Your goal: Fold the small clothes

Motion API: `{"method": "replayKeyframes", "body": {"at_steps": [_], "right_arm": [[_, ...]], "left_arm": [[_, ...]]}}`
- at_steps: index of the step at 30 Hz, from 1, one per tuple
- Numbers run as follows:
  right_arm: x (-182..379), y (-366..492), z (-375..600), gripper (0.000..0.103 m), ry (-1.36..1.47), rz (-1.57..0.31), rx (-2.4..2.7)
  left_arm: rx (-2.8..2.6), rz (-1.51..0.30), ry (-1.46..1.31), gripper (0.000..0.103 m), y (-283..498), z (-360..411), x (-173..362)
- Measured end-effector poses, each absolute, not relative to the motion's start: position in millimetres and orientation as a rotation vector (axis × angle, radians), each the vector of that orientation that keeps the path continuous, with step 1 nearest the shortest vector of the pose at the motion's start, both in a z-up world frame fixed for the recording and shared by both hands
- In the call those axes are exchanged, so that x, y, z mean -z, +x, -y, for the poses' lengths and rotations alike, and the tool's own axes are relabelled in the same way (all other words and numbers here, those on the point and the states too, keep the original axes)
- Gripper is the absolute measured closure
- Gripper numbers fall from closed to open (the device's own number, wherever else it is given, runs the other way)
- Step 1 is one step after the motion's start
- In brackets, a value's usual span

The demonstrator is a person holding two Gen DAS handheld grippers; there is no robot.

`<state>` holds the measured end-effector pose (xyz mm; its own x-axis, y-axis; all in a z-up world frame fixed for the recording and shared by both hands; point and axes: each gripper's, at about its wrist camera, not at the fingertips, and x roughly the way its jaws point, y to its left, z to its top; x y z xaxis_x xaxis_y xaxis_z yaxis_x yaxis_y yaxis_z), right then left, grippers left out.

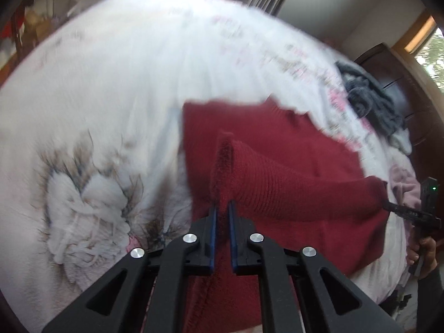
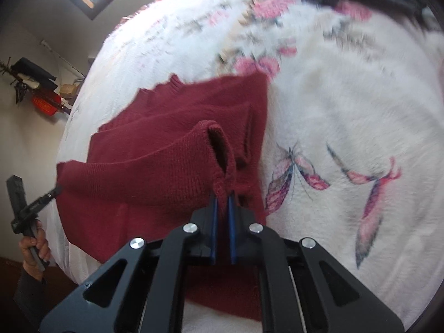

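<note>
Both tongs (image 1: 222,208) (image 2: 222,199) (nearly closed) on sweater (image 1: 291,149)

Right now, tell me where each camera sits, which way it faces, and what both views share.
Left wrist: rides the left hand-held gripper, looking along its fingers, shut on the red sweater, over the white bedspread; the right hand-held gripper and hand show at right.
Right wrist: rides the right hand-held gripper, also clamping the sweater; the left hand-held gripper and hand show at left.
Shared: the sweater stretched between both grippers, and the bedspread.
</note>
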<state>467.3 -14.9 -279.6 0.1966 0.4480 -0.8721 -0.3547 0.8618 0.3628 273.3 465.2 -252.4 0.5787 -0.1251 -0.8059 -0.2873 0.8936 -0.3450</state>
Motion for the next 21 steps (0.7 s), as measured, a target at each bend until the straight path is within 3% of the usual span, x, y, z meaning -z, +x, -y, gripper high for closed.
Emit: {"method": "replayKeyframes", "body": {"at_steps": [5,10,16,21], "right_arm": [[223,462,10,0.098,0.062,-1.106,-0.607],[177,495,3,0.098,0.115,-0.992,-0.619],[183,564,-18,0.098,0.175,-1.019,-0.590],[229,616,-35,0.098,0.196,-1.134,-0.508]], "left_arm": [[-0.064,-0.795,-0.421,0.097,269,-471,186],[-0.064,-0.740,-0.398,0.097,309,-489,155],[-0.088,-0.777,-0.418,0.097,368,-517,167],[-0.132,-0.933,-0.453,0.097,433,-533,236]]}}
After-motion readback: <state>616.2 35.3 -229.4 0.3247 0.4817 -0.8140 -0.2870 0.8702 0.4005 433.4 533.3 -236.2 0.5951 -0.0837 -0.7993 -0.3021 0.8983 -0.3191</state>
